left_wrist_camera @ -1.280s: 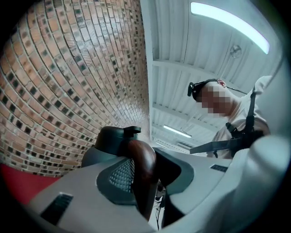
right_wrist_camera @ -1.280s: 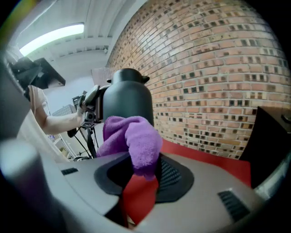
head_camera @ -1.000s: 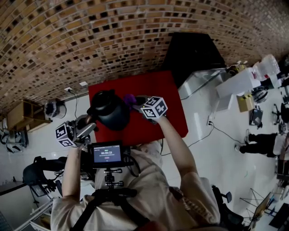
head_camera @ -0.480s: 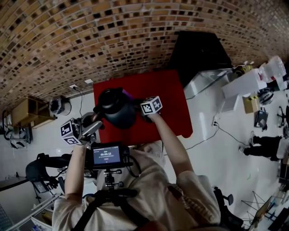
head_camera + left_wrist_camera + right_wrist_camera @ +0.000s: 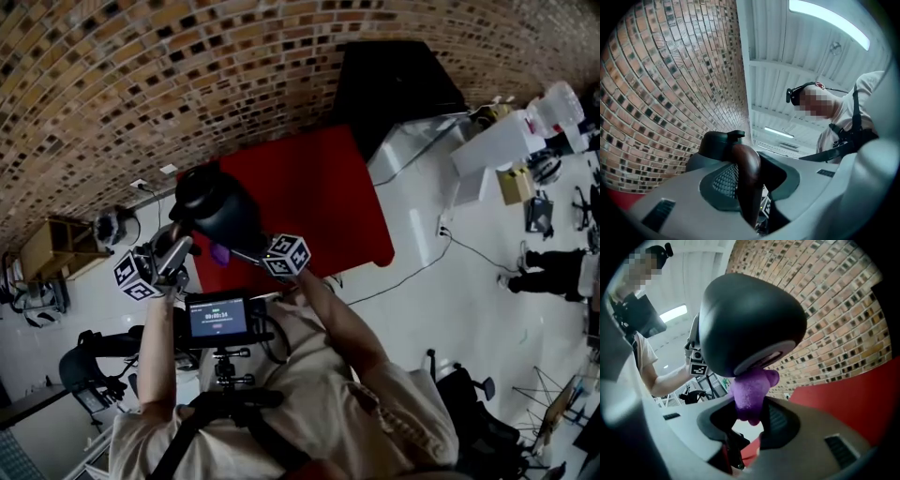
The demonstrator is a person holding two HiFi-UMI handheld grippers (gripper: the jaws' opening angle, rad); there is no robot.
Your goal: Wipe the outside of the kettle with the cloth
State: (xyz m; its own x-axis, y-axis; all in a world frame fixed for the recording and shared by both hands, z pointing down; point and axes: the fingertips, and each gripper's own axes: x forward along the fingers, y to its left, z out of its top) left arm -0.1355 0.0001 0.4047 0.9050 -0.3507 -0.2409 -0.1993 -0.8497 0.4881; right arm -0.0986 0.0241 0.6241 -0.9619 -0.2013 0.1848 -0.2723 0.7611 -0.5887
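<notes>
The black kettle point(image 5: 214, 206) is lifted and tilted over the near left corner of the red table point(image 5: 319, 187). My left gripper point(image 5: 181, 244) is shut on its brown wooden handle point(image 5: 746, 173), with the lid point(image 5: 723, 139) just beyond the jaws. From the near side, my right gripper point(image 5: 236, 251) is shut on the purple cloth point(image 5: 221, 253). In the right gripper view the cloth point(image 5: 750, 392) presses against the kettle's underside point(image 5: 750, 319) near its base rim. The left gripper's marker cube point(image 5: 697, 367) shows behind the kettle.
A brick wall point(image 5: 141, 84) runs behind the table. A black cabinet point(image 5: 398, 89) stands at the table's far right, with white furniture point(image 5: 422, 164) beyond it. A wooden box point(image 5: 47, 248) sits at the left. A person point(image 5: 553, 272) stands at the far right.
The kettle has shifted toward the table's near left corner and tipped. My right gripper with the cloth has swung from the kettle's right side down to its near underside.
</notes>
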